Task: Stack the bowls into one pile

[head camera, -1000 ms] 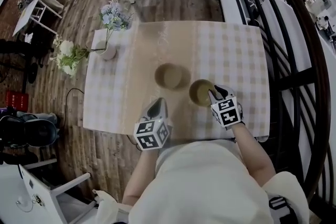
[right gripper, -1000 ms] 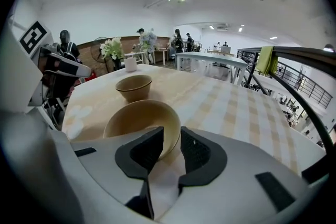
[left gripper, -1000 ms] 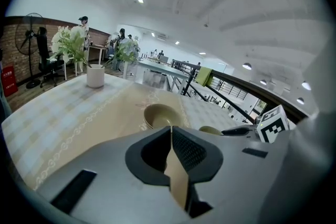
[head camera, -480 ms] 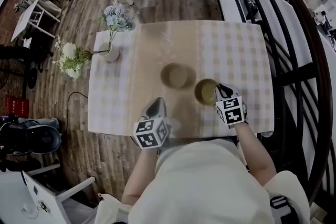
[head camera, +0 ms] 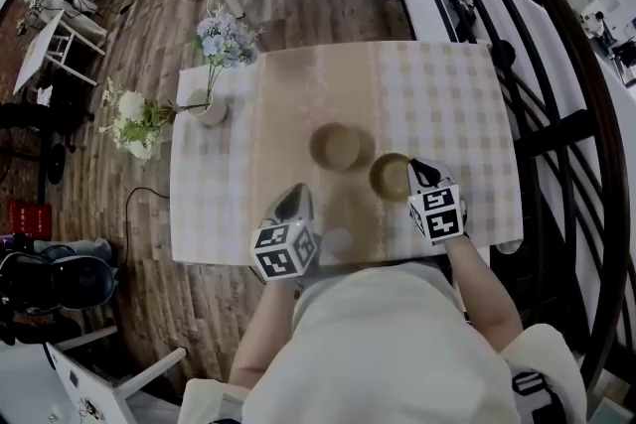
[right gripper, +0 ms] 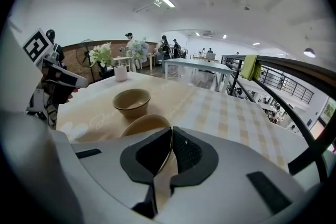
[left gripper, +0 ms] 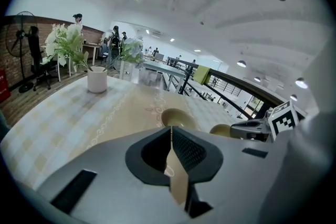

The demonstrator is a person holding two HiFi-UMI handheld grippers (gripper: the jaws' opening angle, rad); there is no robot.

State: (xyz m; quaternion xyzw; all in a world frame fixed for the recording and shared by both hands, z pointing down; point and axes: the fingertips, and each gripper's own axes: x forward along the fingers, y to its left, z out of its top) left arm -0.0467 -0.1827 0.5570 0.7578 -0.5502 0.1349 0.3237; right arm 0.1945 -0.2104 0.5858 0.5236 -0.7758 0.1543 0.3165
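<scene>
Two tan bowls are on the checked table (head camera: 447,94). The left bowl (head camera: 338,146) (right gripper: 131,101) (left gripper: 176,117) stands alone near the middle. The right bowl (head camera: 390,176) (right gripper: 143,126) (left gripper: 222,130) sits just to its right, and its near rim runs between the pads of my right gripper (head camera: 407,171) (right gripper: 170,148). Those jaws have just been closing and now pinch that rim. My left gripper (head camera: 295,196) (left gripper: 170,134) hovers over the table's near edge, short of the left bowl, shut with nothing in it.
A white vase (head camera: 209,106) (left gripper: 97,80) with flowers stands at the table's far left corner. A dark railing (head camera: 556,144) runs along the right side. Other tables, chairs and people are farther off on the wooden floor.
My right gripper's jaws have closed onto the right bowl's near rim, and that hand has risen a little. The left gripper stays shut and has shifted slightly.
</scene>
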